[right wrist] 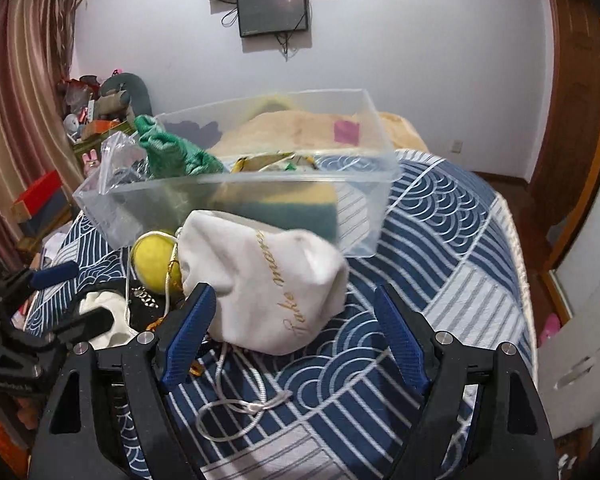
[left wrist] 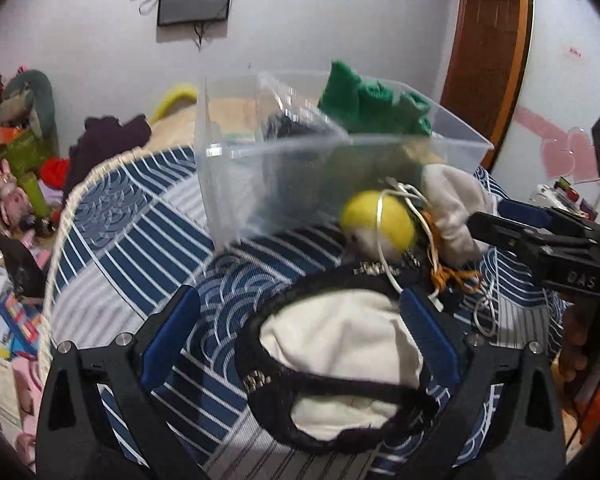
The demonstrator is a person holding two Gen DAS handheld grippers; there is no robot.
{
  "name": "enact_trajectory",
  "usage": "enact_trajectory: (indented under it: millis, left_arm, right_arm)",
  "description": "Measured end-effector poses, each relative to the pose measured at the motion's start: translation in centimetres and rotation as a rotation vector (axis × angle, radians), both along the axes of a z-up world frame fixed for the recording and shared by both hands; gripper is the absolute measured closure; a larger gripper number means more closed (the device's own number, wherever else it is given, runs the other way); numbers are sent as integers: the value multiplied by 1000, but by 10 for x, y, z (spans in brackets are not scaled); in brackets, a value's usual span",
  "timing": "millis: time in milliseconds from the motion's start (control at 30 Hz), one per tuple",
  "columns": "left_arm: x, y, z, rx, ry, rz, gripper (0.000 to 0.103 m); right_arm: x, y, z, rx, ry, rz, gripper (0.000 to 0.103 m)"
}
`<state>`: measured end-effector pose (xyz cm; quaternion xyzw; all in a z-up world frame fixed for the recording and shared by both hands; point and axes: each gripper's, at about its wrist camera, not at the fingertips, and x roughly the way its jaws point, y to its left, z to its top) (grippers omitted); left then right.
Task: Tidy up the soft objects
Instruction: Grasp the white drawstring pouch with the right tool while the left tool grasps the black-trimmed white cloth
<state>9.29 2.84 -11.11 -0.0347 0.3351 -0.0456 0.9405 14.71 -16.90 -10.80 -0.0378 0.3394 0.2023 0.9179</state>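
A black-trimmed cream fabric pouch (left wrist: pixel 340 336) is lying on the blue wave-patterned bedspread (left wrist: pixel 140 216) between the wide-spread left gripper (left wrist: pixel 300 320), while the right gripper (right wrist: pixel 292 332), also gaping, is flanking a white drawstring bag (right wrist: pixel 268 280) before the clear plastic bin (right wrist: pixel 240 188).

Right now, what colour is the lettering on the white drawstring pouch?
Gold script lettering, clearest in the right wrist view.

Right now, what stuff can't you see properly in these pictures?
- Bottom of the clear bin, right wrist view: the green cloth and cloudy walls hide what lies beneath.
- Gold writing on the white pouch, right wrist view: folds cut the words short.
- Yellow ball, left wrist view: blurred, details unclear.
- Black-rimmed white cloth, left wrist view: near edge hidden behind the left gripper.
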Motion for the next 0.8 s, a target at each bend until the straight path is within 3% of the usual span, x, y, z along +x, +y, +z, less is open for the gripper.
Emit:
enact_trajectory:
  millis: [200, 267, 333, 400, 433, 533, 600, 700, 800]
  left_arm:
    - [-1, 0, -17, -53, 72, -41, 2]
    - [0, -1, -22, -58, 82, -43, 2]
    - [-3, -2, -21, -57, 74, -43, 5]
    - [-3, -2, -21, -59, 68, -40, 22]
    - [-5, -3, -21, -59, 62, -40, 23]
    - [-10, -8, -19, -55, 43, -66, 37]
    - [-11, -9, -19, -53, 37, -78, 54]
    - [-12, -4, -17, -67, 32, -85, 71]
    - [-15, -4, -14, -76, 23, -93, 79]
  right_arm:
    - [3, 3, -8, 15, 40, 27, 24]
    - [1, 2, -8, 21, 35, 39, 36]
    - [1, 4, -9, 20, 42, 63, 59]
    - [-2, 5, -8, 18, 35, 82, 71]
    - [-3, 7, -7, 17, 30, 85, 76]
    - [-8, 6, -2, 10, 3, 82, 79]
    - [-11, 2, 2, 13, -15, 72, 79]
    - [-14, -3, 9, 26, -36, 54, 80]
    - [-18, -9, 15, 33, -59, 34, 80]
